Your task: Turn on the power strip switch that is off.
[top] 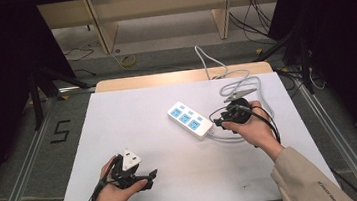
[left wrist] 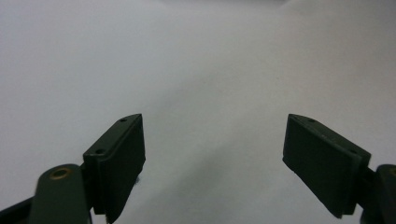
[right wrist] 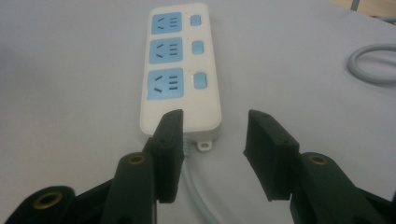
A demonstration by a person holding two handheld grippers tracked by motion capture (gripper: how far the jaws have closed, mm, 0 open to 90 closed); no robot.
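A white power strip with three blue sockets lies flat on the white table, right of centre. In the right gripper view the power strip has a blue switch beside each socket. My right gripper stands open at the strip's cable end. In its own view the right gripper has a jaw on each side of that end, and the grey cable runs between them. My left gripper is held low near the table's front left; the left gripper is open over bare table.
The strip's grey cable loops at the back right of the table and runs off the far edge; a loop of cable lies right of the strip. A wooden frame stands behind the table. Metal rails flank it on the floor.
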